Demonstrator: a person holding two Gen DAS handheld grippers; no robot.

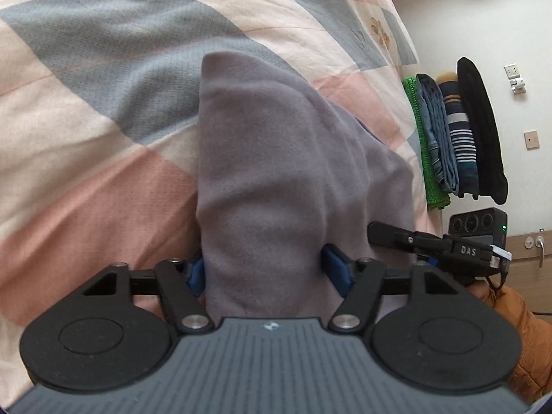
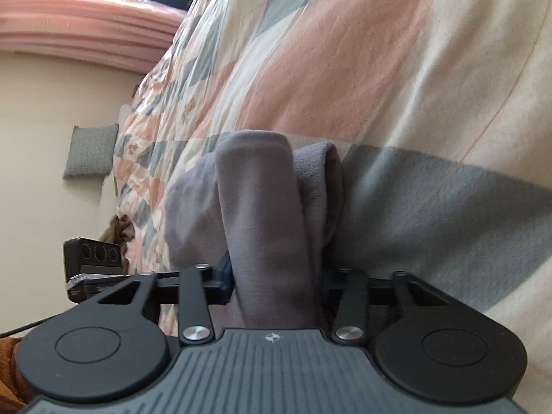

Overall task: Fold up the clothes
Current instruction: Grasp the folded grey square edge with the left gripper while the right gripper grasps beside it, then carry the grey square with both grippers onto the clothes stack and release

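The left tool, black with blue pads, is clamped on a fold of soft grey-mauve fleece cloth, which rises between its fingers and drapes over the bed's quilt of pink, cream and grey-blue patches. To the right, the other black tool meets the cloth's edge. Beyond it, a stack of folded clothes in green, blue, striped and black lies on the bed near a cream wall.

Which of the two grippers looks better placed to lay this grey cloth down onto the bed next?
Neither clearly: left gripper and right gripper are each shut on the grey garment. Left, slightly; open quilt lies ahead.
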